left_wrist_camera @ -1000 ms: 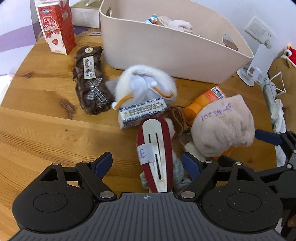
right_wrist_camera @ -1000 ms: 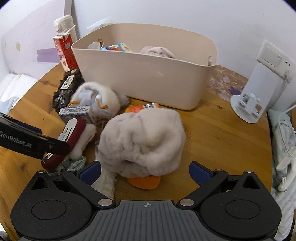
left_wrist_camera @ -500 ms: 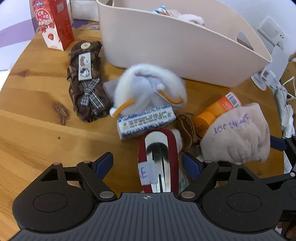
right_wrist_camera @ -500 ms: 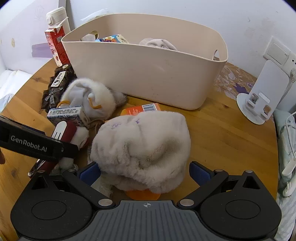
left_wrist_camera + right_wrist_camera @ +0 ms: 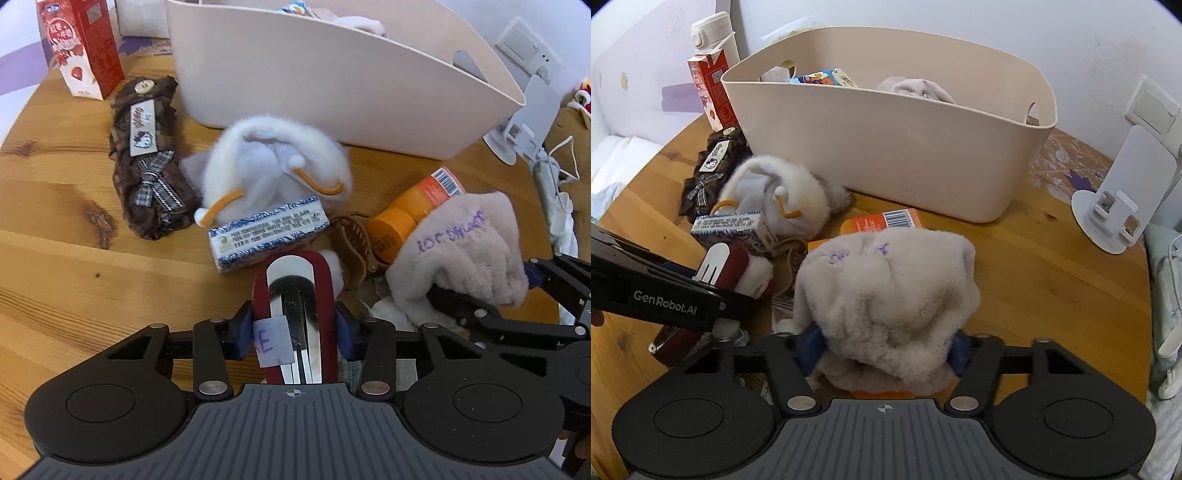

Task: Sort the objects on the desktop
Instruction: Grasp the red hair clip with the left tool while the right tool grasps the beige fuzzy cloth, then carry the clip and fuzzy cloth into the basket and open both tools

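**Fig.: Both grippers clamped on desktop items, w/ bin behind**

Wooden table (image 5: 55,206) carries a beige bin (image 5: 886,147) at rear, already holding a few items. In front of it lies the clutter: grey plush hat (image 5: 886,291), white fluffy pouch (image 5: 277,162), brown fabric case (image 5: 147,162), orange bottle (image 5: 413,210) partly under the hat, blue-white box (image 5: 267,232). Red carton (image 5: 85,48) stands left of bin; white stand (image 5: 1123,199) to its right. Right gripper (image 5: 884,349): fingers closed in on the hat's near edge, pinching it. Left gripper (image 5: 293,328): fingers closed tight on both sides of the red-and-white clip (image 5: 293,295), labelled "E", near table centre.
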The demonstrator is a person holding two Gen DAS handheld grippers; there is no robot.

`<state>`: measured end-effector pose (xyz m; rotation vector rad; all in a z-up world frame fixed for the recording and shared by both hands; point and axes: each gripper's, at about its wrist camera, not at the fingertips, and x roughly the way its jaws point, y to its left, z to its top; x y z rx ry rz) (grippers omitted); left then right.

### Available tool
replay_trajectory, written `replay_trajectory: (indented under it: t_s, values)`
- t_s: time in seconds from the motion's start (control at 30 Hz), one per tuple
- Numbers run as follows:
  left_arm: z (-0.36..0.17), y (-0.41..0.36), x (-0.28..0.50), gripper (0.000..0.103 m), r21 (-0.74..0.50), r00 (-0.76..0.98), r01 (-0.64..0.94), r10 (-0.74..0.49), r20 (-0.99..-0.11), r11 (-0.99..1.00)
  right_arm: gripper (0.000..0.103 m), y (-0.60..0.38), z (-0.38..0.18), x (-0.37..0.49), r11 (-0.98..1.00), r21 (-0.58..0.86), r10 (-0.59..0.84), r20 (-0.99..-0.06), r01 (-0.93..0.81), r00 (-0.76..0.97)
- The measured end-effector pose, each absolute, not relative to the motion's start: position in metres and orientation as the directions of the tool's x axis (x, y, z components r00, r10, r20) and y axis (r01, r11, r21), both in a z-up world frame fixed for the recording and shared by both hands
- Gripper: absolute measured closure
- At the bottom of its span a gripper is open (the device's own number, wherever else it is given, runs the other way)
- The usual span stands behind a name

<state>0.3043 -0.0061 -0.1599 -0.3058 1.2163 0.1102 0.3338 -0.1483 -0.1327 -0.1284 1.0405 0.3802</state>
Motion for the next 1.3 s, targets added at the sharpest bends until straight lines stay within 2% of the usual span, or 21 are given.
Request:
replay_trajectory:
  t_s: [0.17,0.37,0.87,1.3]
  values:
    - [-0.155,-0.004,0.298,0.06,-0.166,0.366,-0.259,-0.062,-0.929,0.951,0.065,-0.156,-0.128,0.33,0.93,0.094,0.258,-0.856,-0.356,0.448]
    - [-0.146,-0.003,0.288,0.06,-0.158,0.395,-0.25,-0.048,-0.917,0.955,0.069,-0.17,-0.12,0.324,0.939,0.127,0.271,-0.846,-0.32,0.459]
    - [-0.12,0.006,0.263,0.06,-0.156,0.45,-0.254,-0.026,-0.892,0.954,0.069,-0.209,-0.095,0.313,0.955,0.169,0.274,-0.819,-0.244,0.504]
    - [-0.075,0.018,0.264,0.06,-0.143,0.561,-0.242,0.018,-0.827,0.96,0.069,-0.211,-0.052,0.309,0.944,0.177,0.312,-0.749,-0.277,0.585]
